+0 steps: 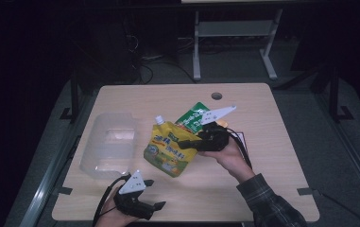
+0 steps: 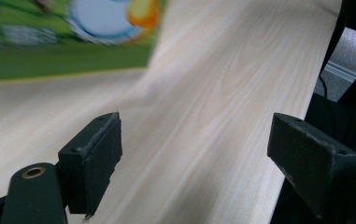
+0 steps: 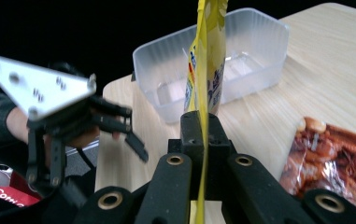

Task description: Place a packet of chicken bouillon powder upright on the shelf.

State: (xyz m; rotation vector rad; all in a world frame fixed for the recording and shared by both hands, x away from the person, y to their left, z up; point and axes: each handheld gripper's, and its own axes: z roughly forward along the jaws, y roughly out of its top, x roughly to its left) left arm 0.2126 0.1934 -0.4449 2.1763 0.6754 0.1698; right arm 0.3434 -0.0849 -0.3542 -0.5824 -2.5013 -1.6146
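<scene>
Two grippers active. Right gripper (image 1: 187,143) pinches yellow pouch (image 1: 168,151) at its edge, mid-table. Left gripper (image 1: 155,194) spread, empty, at table's 7 o'clock. Tub (image 1: 109,144) lies at pouch's 9 o'clock. Likely step: pouch into tub; grip firm, clear near rim, lower flat.

Dark lab, bare test table (image 1: 272,156), cables (image 1: 144,71)

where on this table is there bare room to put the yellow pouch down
Bare wood lies along the far edge by the round hole, down the right side, and between the two grippers near the front. The middle is crowded: clear tub, yellow pouch, green packet.
</scene>
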